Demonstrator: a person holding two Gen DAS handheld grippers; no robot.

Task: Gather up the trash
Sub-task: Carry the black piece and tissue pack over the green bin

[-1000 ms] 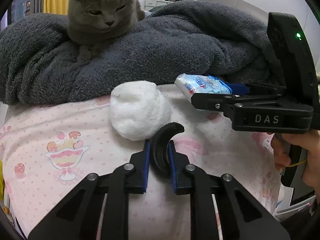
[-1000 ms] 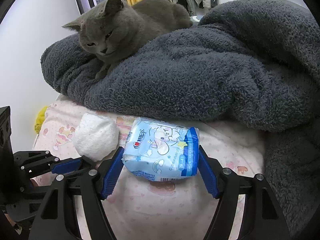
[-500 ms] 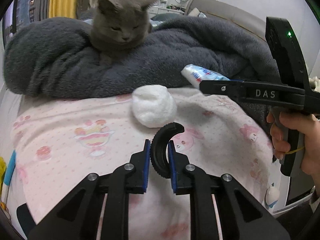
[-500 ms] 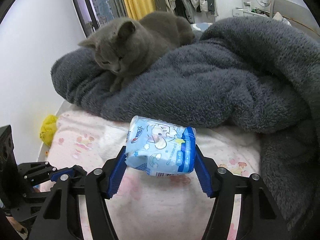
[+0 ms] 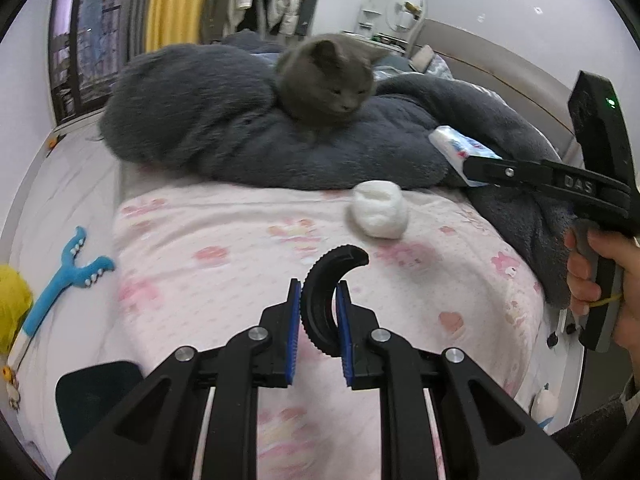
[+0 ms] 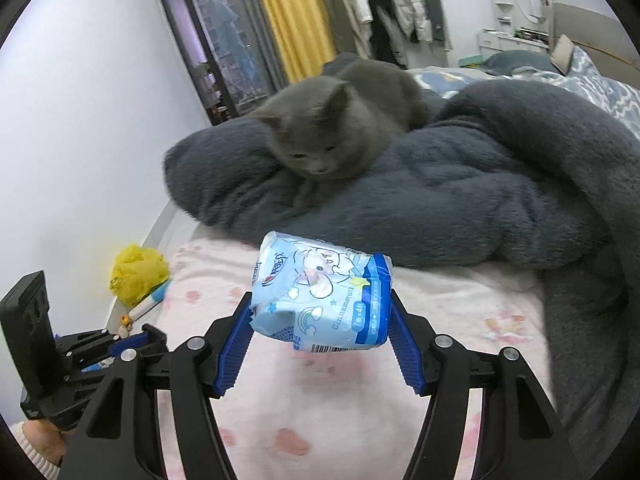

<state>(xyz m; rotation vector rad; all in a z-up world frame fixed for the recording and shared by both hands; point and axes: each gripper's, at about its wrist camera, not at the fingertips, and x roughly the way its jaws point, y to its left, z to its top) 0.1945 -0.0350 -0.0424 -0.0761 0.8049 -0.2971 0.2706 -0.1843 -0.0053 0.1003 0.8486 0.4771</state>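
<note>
Both wrist cameras look steeply down along their fingers, close above the pink sheet point(image 5: 208, 240), facing the grey cat point(image 5: 328, 76) on the dark blanket point(image 6: 460, 200), which both views share.

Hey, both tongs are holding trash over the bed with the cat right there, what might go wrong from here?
1. The tissue pack is soft and squeezed only at its ends by the right tongs; it may slip out.
2. The black curved piece is pinched by a narrow edge in the left tongs and may twist loose.
3. The cat is watching closely and might swat.
4. The white wad remains on the bed and could be forgotten.
</note>
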